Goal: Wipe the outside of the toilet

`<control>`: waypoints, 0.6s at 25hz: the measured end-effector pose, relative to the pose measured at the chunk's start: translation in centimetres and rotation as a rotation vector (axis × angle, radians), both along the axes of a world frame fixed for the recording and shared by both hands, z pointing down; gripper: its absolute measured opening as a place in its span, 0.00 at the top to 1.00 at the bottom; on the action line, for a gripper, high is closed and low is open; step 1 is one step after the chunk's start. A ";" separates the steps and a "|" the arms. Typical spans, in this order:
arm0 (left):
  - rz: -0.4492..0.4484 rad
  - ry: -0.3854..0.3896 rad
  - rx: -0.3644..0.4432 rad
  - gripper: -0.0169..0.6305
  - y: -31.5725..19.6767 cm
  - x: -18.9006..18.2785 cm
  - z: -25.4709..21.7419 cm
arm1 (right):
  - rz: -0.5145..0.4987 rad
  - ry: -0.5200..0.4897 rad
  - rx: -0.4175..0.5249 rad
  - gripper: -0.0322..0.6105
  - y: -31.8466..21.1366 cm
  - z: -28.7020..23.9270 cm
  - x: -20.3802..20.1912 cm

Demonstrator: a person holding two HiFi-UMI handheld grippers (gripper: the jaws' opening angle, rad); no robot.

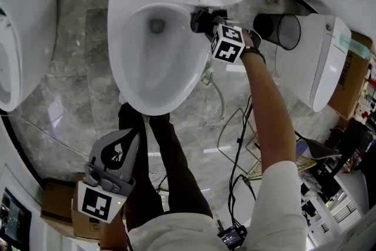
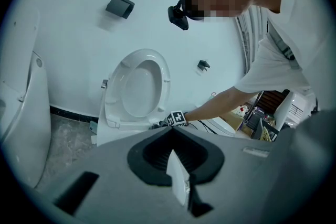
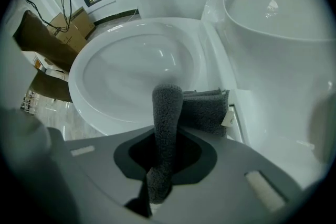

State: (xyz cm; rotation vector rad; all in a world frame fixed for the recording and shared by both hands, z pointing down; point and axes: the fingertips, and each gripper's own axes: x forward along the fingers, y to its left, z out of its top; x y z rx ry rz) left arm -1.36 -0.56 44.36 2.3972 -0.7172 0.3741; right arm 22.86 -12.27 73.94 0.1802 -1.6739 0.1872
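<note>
Right gripper (image 1: 198, 19) pinching grey cloth (image 3: 202, 110) on toilet (image 3: 105, 60) rim; left gripper (image 1: 134, 133) low, jaws pressed together, empty.

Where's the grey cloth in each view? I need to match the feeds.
Head view: grey cloth at the right gripper's tip, on the toilet's rim.
Left gripper view: too small to make out.
Right gripper view: centre, clamped in the jaws, draped on the rim.
Shared landmark: the toilet.
</note>
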 end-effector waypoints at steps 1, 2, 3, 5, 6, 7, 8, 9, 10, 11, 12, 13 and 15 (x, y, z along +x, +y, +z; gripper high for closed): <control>0.000 0.001 0.001 0.98 0.0 0.0 -0.1 | -0.009 0.001 -0.011 0.86 0.4 0.0 0.0; -0.001 0.002 0.003 0.98 0.0 0.0 -0.1 | -0.019 0.001 -0.020 0.86 0.8 0.0 -0.1; -0.001 0.002 0.004 0.98 0.0 0.0 -0.1 | -0.028 0.000 -0.029 0.86 1.3 0.0 -0.2; -0.001 0.001 0.006 0.98 0.1 -0.1 -0.1 | -0.041 -0.006 -0.044 0.86 2.2 0.1 -0.4; 0.000 0.001 0.006 0.98 0.1 -0.1 -0.1 | -0.043 -0.010 -0.050 0.86 2.6 0.0 -0.6; 0.001 0.001 0.007 0.98 0.2 -0.1 -0.1 | -0.043 -0.014 -0.054 0.86 3.0 0.0 -0.7; 0.000 0.002 0.008 0.98 0.2 -0.2 -0.2 | -0.040 -0.019 -0.057 0.86 3.3 0.0 -0.8; 0.000 0.002 0.009 0.98 0.3 -0.2 -0.2 | -0.036 -0.025 -0.060 0.86 3.7 -0.1 -1.0; -0.001 0.002 0.010 0.98 0.3 -0.3 -0.2 | -0.028 -0.031 -0.063 0.86 4.1 -0.1 -1.1; -0.002 0.003 0.011 0.98 0.4 -0.4 -0.3 | -0.019 -0.038 -0.066 0.86 4.4 -0.1 -1.2; -0.002 0.003 0.011 0.98 0.4 -0.5 -0.3 | -0.010 -0.043 -0.069 0.86 4.8 -0.2 -1.2; -0.001 0.002 0.011 0.98 0.5 -0.5 -0.3 | -0.002 -0.048 -0.073 0.86 5.1 -0.1 -1.3; 0.001 -0.002 0.011 0.98 0.6 -0.7 -0.2 | 0.012 -0.056 -0.081 0.86 5.7 -0.1 -1.4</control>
